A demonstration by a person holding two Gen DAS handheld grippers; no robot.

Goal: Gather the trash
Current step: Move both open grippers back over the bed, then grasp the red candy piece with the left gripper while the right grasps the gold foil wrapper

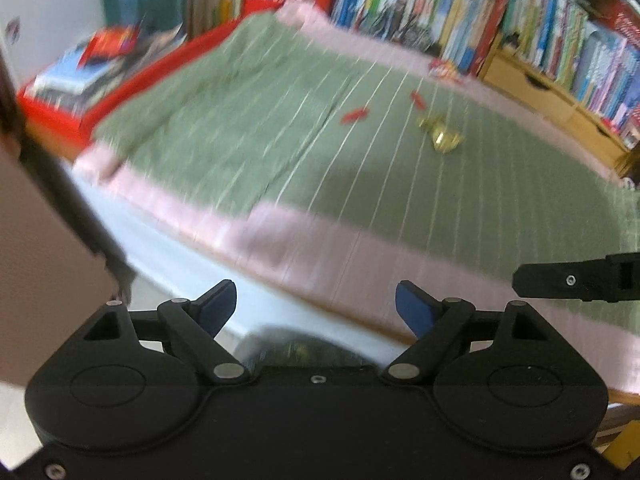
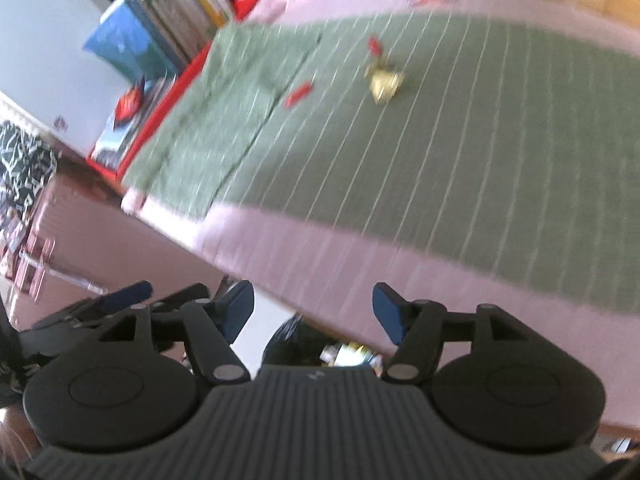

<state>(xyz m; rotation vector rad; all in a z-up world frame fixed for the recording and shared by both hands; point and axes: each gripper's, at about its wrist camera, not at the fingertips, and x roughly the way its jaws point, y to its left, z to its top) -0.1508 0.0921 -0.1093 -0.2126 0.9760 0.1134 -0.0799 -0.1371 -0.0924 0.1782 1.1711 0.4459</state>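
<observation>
1. Your left gripper has its jaws spread wide with nothing between the blue pads; your right gripper is likewise spread and empty. Both point down over the near edge of the bed.
2. The largest thing before you is the bed cover, green with thin white stripes and a pink border, blurred in both views. At its left end a folded part of the same green fabric lies on top.
3. Behind the bed runs a long row of books above a light wooden drawer unit.
4. At the left end of the bed stands a red crate with books and magazines stacked in it.
5. Below the bed's near edge, just past your gripper bodies, a black bag sits open, with some pale crumpled wrappers showing inside in the right wrist view.
6. The trash on the cover lies well apart from both grippers, toward the far side: a crumpled gold wrapper, shiny and creased.
7. Near it are two small red scraps, one to its left and one just beyond it.
8. On the pink border at the far edge lies a red-and-white wrapper, too blurred to read.
9. The tip of your right gripper shows at the right edge of the left wrist view.
</observation>
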